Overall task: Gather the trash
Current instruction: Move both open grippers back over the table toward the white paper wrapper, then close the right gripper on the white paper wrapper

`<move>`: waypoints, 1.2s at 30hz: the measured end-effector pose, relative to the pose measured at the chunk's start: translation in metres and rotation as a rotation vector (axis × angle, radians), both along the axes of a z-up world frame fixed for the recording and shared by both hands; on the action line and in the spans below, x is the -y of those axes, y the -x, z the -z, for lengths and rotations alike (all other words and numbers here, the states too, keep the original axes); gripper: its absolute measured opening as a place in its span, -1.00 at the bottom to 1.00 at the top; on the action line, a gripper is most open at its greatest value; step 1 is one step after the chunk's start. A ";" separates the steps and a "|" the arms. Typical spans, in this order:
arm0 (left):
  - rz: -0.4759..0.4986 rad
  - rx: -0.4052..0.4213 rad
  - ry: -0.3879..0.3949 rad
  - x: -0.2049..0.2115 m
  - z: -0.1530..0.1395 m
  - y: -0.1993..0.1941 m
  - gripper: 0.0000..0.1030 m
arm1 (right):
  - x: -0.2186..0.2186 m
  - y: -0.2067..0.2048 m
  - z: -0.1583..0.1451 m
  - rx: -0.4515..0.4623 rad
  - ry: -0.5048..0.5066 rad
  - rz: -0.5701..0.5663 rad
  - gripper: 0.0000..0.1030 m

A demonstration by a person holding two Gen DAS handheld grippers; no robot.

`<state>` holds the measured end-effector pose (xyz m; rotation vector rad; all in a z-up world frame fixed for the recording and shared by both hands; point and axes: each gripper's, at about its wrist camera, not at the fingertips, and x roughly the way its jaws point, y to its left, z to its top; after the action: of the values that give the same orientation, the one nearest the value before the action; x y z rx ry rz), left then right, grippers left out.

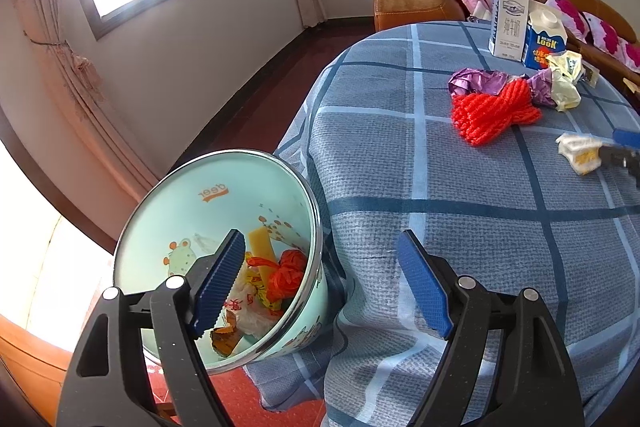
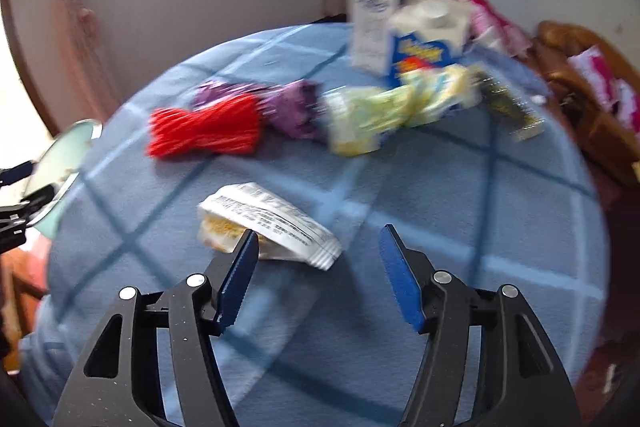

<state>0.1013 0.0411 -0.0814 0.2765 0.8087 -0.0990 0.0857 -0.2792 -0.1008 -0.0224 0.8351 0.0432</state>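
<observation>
Left wrist view first: my left gripper stands wide open and empty at the near edge of the table, its left finger over the mouth of the trash bin, which already holds scraps. From here the white wrapper lies well off to the right, with my right gripper just beside it, so the right hand is clearly the nearer one.

Right wrist view, blurred: my right gripper is open with nothing between its fingers. The white wrapper lies flat just ahead and slightly left of centre, its long axis running from upper left to lower right, one end near my left fingertip. I judge a small shift left and forward is needed before closing.
</observation>
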 end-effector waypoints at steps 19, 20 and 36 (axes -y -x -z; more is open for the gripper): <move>-0.027 0.023 0.019 -0.010 -0.006 -0.009 0.52 | -0.020 -0.027 0.007 -0.076 -0.108 0.069 0.80; -0.026 0.024 0.020 -0.010 -0.007 -0.010 0.52 | -0.020 -0.028 0.007 -0.080 -0.110 0.070 0.78; 0.048 0.029 0.049 0.037 -0.013 -0.026 0.52 | -0.007 -0.016 -0.006 -0.029 -0.103 0.038 0.62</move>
<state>0.1274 0.0044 -0.0685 0.2511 0.7698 -0.1596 0.1015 -0.2722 -0.0950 0.0914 0.8608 0.0514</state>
